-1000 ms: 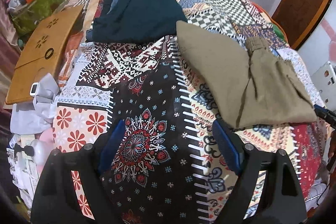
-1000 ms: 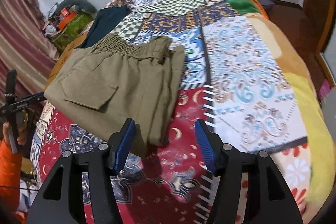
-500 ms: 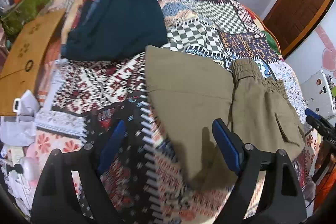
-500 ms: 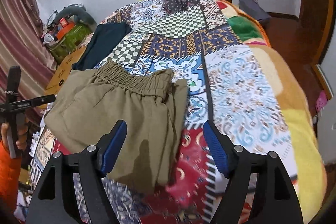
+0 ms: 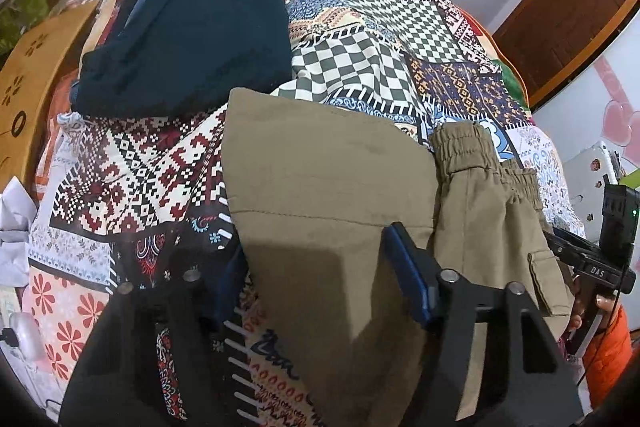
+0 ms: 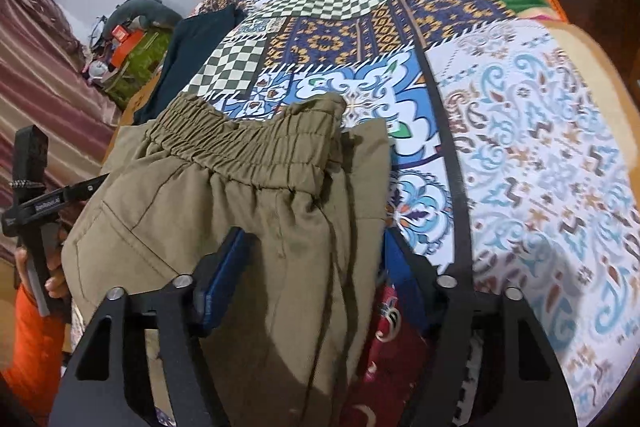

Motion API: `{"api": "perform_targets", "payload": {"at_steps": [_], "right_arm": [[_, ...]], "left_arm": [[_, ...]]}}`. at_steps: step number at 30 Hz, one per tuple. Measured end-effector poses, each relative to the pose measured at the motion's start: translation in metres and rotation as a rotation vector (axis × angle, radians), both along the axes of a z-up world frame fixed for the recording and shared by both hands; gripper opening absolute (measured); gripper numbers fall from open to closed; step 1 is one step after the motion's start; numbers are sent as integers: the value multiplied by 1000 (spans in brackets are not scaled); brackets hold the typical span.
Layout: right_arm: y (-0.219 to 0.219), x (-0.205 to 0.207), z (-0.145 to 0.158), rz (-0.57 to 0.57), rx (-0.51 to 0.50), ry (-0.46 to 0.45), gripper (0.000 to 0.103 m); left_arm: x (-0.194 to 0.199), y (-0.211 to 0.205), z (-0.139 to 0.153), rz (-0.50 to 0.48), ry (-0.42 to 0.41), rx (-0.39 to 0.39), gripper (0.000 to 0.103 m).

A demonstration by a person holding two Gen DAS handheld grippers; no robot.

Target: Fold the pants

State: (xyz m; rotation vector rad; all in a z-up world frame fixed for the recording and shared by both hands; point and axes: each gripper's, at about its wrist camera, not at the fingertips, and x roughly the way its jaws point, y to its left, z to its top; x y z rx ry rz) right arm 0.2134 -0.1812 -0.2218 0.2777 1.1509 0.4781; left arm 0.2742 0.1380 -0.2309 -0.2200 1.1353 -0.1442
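Low in both frames, the left gripper and right gripper are closing, fingers apart astride the khaki pants, so uneven bites could skew the fold.

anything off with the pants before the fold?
Slightly. The khaki pants lie folded on the quilt, but their elastic waistband is bunched and skewed, with one layer's corner poking past at its right end. No damage visible.

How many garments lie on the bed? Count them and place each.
2 seen clearly: the khaki pants at the near edge, and a dark folded garment farther back on the quilt. Something bluish beneath it may be another.
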Motion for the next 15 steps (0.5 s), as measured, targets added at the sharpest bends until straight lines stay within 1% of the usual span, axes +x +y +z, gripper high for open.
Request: {"api": "perform_targets", "payload": {"at_steps": [2, 3, 5, 6, 7, 8, 9, 11, 15], "right_arm": [[0, 1, -1, 9, -2, 4, 52], [-1, 1, -1, 9, -1, 6, 49], [-3, 3, -2, 3, 8, 13, 35], [-4, 3, -2, 5, 22, 16, 33], [-5, 4, -2, 5, 31, 17, 28], [-6, 4, -1, 2, 39, 14, 24], [-5, 2, 2, 3, 41, 4, 22], [-1, 1, 9, 8, 26, -25, 15], [5, 0, 28, 22, -13, -103, 12]], "left_arm": [[-1, 0, 2, 3, -16, 6, 56], [-2, 0, 3, 5, -22, 7, 51], [-3, -1, 6, 8, -35, 14, 41], [-4, -1, 8, 6, -45, 22, 27], [-5, -3, 11, 0, -57, 30, 19], [-6, -4, 13, 1, -66, 39, 18], [-6, -5, 14, 3, -69, 49, 15], [-7, -8, 16, 7, -71, 70, 12], [-10, -7, 27, 21, -101, 81, 8]]}}
